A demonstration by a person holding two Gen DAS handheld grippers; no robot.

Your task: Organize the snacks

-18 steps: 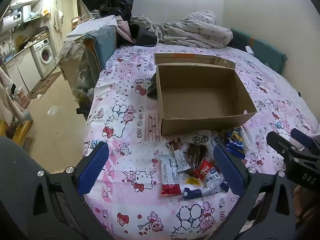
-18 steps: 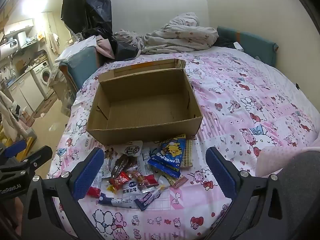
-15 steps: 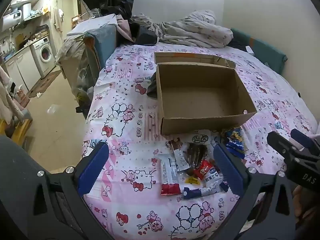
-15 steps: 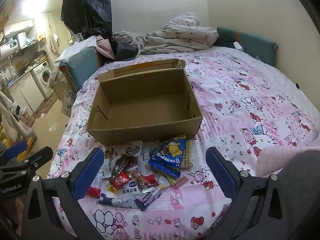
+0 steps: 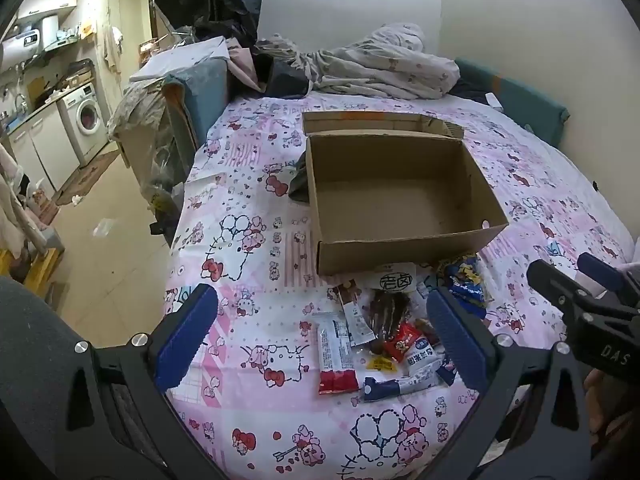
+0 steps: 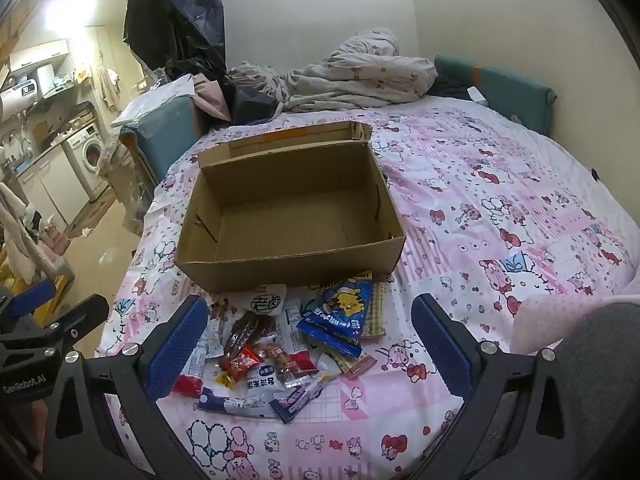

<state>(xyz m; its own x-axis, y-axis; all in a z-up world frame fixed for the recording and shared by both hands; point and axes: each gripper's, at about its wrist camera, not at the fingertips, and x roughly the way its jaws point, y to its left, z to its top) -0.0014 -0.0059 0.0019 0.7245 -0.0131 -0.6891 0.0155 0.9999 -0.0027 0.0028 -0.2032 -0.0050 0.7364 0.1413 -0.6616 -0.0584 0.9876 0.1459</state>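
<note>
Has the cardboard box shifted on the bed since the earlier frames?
No. The cardboard box sits in the same spot on the pink bedspread, its near wall just behind the snack pile, as before.

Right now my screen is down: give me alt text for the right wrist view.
An empty cardboard box sits on a pink cartoon-print bedsheet, with a pile of wrapped snacks on the sheet just in front of it. The right gripper hovers over the pile, jaws wide open and holding nothing.

A washing machine stands at the frame's left, a rumpled duvet lies at upper centre on the bed.
</note>
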